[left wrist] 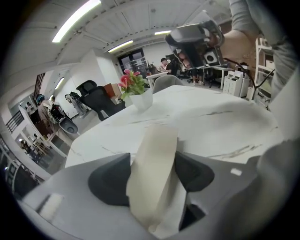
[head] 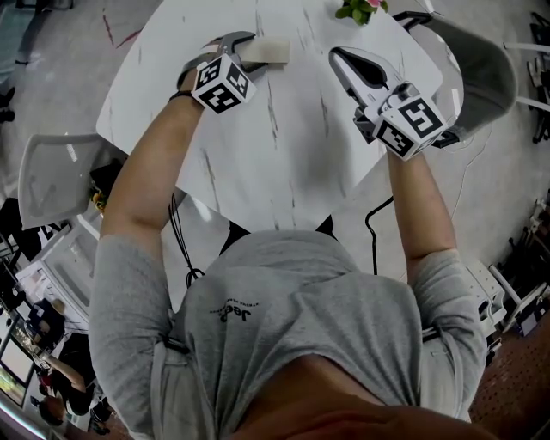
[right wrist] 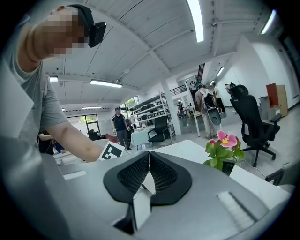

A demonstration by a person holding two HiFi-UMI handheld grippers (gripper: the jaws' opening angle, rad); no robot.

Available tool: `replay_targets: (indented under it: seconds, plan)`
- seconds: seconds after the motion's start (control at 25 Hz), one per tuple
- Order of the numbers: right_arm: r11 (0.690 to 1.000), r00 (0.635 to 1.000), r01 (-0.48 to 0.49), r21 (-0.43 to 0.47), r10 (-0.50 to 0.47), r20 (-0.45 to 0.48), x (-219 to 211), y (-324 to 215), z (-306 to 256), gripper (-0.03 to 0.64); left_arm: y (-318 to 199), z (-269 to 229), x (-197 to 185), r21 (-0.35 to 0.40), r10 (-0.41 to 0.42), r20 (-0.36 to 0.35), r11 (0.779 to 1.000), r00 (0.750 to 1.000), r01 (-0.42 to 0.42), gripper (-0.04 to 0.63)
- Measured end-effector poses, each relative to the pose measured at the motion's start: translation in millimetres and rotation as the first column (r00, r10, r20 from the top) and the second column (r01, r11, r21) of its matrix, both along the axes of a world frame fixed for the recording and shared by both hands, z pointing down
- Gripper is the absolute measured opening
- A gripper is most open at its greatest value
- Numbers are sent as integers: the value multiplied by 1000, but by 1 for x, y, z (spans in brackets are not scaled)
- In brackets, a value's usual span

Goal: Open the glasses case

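Observation:
A cream glasses case (head: 273,51) lies near the far edge of the white marble table (head: 292,146). My left gripper (head: 255,54) reaches it from the left, one jaw on each side. In the left gripper view the case (left wrist: 154,168) fills the gap and both dark pads (left wrist: 110,180) touch its sides. My right gripper (head: 336,55) hovers to the right of the case, apart from it. Its ribbed pads (right wrist: 133,174) meet at the tips with nothing between them. It also shows in the left gripper view, raised above the table (left wrist: 194,42).
A small white pot with pink flowers (head: 361,9) (left wrist: 138,96) (right wrist: 224,150) stands at the table's far edge. A grey chair (head: 481,69) sits at the right and another (head: 51,172) at the left. Cables hang by the near edge (head: 374,223).

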State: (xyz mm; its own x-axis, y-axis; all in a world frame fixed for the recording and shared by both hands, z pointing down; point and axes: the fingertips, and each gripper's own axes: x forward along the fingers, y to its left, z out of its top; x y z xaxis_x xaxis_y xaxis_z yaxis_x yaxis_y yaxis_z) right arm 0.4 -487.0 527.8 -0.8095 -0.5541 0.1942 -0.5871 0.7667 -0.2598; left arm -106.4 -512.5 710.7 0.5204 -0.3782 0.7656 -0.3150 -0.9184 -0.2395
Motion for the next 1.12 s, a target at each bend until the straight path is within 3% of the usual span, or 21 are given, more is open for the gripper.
replay_targets:
  seconds: [0.36, 0.64, 0.8, 1.12]
  plan:
    - [1000, 1000, -1, -6, 1, 4, 0, 0, 0, 6, -2, -11, 0, -106, 11, -33, 994, 999, -15, 334]
    - [1000, 1000, -2, -5, 2, 0, 2, 0, 1, 6, -7, -21, 1, -138, 17, -53, 990, 998, -24, 291]
    - [1000, 1000, -14, -8, 14, 11, 6, 0, 0, 6, -9, -30, 2, -121, 25, -64, 992, 998, -33, 247]
    - [1000, 999, -24, -2, 24, 22, 12, 0, 1, 6, -17, -38, 5, -12, 50, -31, 999, 998, -50, 142]
